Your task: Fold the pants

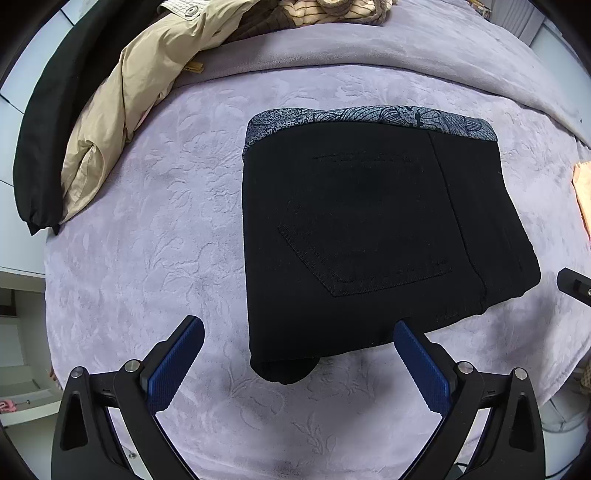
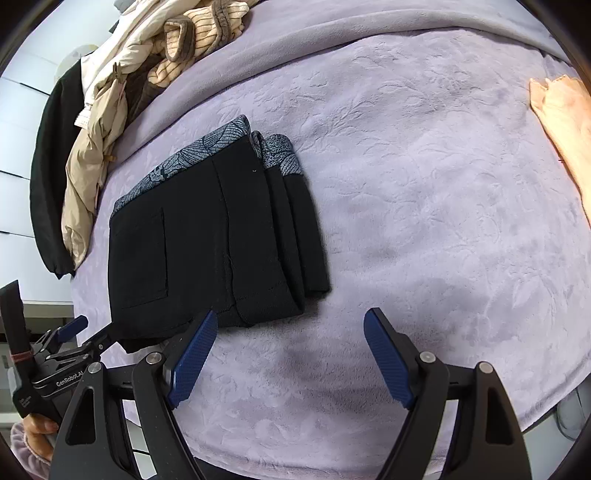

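The black pants lie folded into a compact stack on the lilac blanket, back pocket up, with a grey patterned lining showing along the far edge. They also show in the right wrist view, left of centre. My left gripper is open and empty, hovering just above the near edge of the stack. My right gripper is open and empty, just to the right of the stack's near corner. The left gripper shows at the left edge of the right wrist view.
A lilac embossed blanket covers the bed. A beige jacket and a black garment are piled at the far left. Striped clothes lie at the back. A peach cloth lies at the right edge.
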Tool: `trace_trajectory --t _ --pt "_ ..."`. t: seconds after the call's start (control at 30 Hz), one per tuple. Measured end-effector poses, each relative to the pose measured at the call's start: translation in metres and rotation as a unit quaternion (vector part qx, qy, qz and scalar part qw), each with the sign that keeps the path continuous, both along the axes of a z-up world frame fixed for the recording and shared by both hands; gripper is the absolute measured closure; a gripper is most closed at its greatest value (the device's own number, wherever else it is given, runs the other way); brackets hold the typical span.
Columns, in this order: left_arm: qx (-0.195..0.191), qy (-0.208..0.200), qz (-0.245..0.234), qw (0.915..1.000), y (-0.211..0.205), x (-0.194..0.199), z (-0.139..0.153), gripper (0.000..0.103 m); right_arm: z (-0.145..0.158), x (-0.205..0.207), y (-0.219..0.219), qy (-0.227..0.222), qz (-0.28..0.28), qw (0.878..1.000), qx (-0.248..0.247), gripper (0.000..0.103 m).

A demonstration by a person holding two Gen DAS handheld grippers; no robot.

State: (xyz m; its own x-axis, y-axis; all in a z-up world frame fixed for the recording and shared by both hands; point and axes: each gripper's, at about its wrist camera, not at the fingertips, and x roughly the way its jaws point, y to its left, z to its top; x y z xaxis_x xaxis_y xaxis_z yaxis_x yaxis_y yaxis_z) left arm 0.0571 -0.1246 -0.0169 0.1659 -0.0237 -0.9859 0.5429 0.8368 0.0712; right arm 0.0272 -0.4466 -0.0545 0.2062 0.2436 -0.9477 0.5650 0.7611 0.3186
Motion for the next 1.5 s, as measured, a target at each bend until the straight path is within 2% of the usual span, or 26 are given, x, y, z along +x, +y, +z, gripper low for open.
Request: trace_trajectory --t 0.33,0.63,0.8,0.87,1.07,1.23,1.3,1.5 --pt "0.002 0.001 0.011 0.9999 -0.003 0.010 -0.004 0.000 -0.007 0.012 -0.005 0.008 0.021 1.000 0.009 0.019" --pt "-0.004 -0.007 0.020 0.9998 0.000 0.029 -0.004 0.000 -0.002 0.033 -0.023 -0.004 0.050 0.999 0.005 0.019" --pt "-0.038 -0.004 0.015 0.9991 0.004 0.054 0.001 0.000 -0.006 0.040 -0.034 -0.017 0.057 0.998 0.031 0.019" --pt "-0.060 0.012 0.017 0.9980 0.006 0.065 0.000 0.000 -0.012 0.041 -0.039 -0.023 0.054 0.996 0.063 0.019" --pt "-0.104 0.043 0.022 0.9934 0.016 0.089 -0.008 0.000 -0.036 0.043 -0.045 -0.018 0.044 0.992 0.116 0.019" --pt "-0.133 0.065 0.016 0.9888 0.020 0.098 -0.018 0.000 -0.056 0.044 -0.048 -0.025 0.042 0.986 0.161 0.019" --pt "-0.149 0.063 0.009 0.9869 0.019 0.101 -0.023 0.000 -0.062 0.045 -0.048 -0.034 0.048 0.983 0.176 0.018" --pt "-0.166 0.084 -0.015 0.9824 0.013 0.107 -0.045 0.000 -0.090 0.050 -0.054 -0.029 0.053 0.978 0.198 0.017"
